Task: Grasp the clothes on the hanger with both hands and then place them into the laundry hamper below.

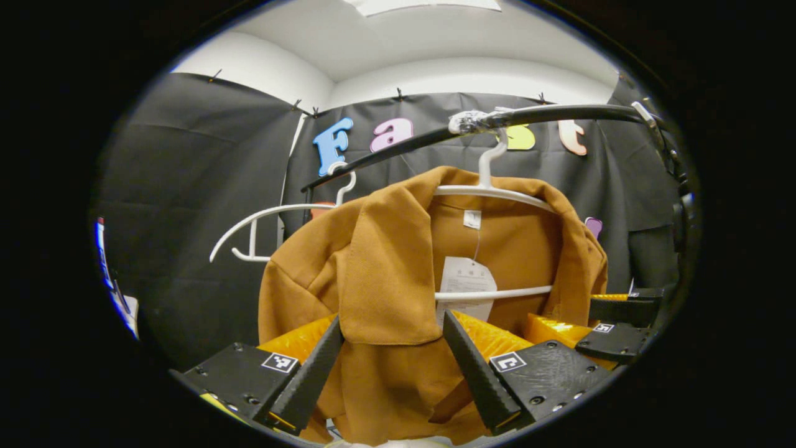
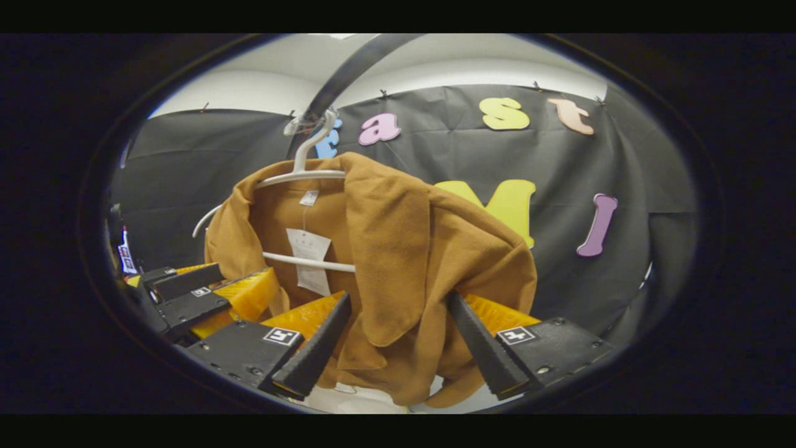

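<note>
Jacket point(image 1: 398, 261) on hanger point(image 1: 497, 193) between both spread grippers, left point(image 1: 392, 367) and right point(image 2: 398, 348); second hanger point(image 1: 261, 224) beside it.

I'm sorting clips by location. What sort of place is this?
Probably a cloth-walled recording booth set up as a laundry corner: black cloth pinned to the walls, a clothes rail overhead, and a brown coat on a white hanger.

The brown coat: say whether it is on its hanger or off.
On. The brown coat hangs from the white hanger, hooked over the black rail; both grippers' jaws stand open around its lapels.
</note>
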Demonstrator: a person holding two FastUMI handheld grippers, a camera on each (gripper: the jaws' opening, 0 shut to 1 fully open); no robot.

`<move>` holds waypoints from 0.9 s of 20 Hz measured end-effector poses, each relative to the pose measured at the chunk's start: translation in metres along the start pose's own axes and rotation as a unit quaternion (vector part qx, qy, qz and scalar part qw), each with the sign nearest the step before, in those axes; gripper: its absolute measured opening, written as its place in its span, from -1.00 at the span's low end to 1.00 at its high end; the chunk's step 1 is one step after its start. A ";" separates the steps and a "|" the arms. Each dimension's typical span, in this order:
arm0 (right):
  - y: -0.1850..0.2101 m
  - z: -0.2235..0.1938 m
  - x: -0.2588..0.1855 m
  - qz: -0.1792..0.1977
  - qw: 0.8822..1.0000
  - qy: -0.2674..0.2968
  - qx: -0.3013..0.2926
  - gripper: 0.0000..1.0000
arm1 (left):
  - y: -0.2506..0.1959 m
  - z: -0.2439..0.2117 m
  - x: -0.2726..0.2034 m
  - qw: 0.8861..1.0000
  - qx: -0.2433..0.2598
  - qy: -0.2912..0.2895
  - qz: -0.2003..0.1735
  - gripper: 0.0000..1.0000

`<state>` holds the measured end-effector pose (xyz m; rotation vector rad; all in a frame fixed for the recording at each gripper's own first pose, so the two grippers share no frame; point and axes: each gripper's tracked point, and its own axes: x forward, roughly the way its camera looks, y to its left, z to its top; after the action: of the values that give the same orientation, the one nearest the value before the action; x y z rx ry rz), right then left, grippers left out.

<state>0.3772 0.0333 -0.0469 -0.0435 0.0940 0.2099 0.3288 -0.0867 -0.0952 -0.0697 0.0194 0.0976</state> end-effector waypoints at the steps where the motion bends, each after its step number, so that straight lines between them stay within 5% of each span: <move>1: -0.001 0.000 0.003 -0.002 1.000 0.003 -0.002 0.87 | 0.002 -0.001 0.003 1.000 0.002 0.000 0.003 1.00; 4: -0.009 -0.003 0.007 -0.011 1.000 0.005 -0.004 0.52 | 0.004 -0.002 0.007 1.000 0.014 0.000 0.006 0.92; 10: -0.022 0.000 0.006 -0.012 1.000 -0.004 0.001 -0.20 | 0.015 -0.019 0.014 0.998 0.032 0.037 0.026 -0.13; 13: -0.025 -0.001 0.011 0.002 1.000 -0.003 0.009 -0.65 | 0.013 -0.020 0.014 0.998 0.033 0.048 0.002 -0.61; 18: -0.022 -0.005 0.015 0.071 0.996 0.005 0.049 -0.84 | 0.031 -0.019 0.008 0.998 0.032 0.050 -0.005 -0.89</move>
<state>0.3957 0.0150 -0.0524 0.0607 0.1179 0.3469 0.3335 -0.0570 -0.1164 -0.0099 0.1222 0.0835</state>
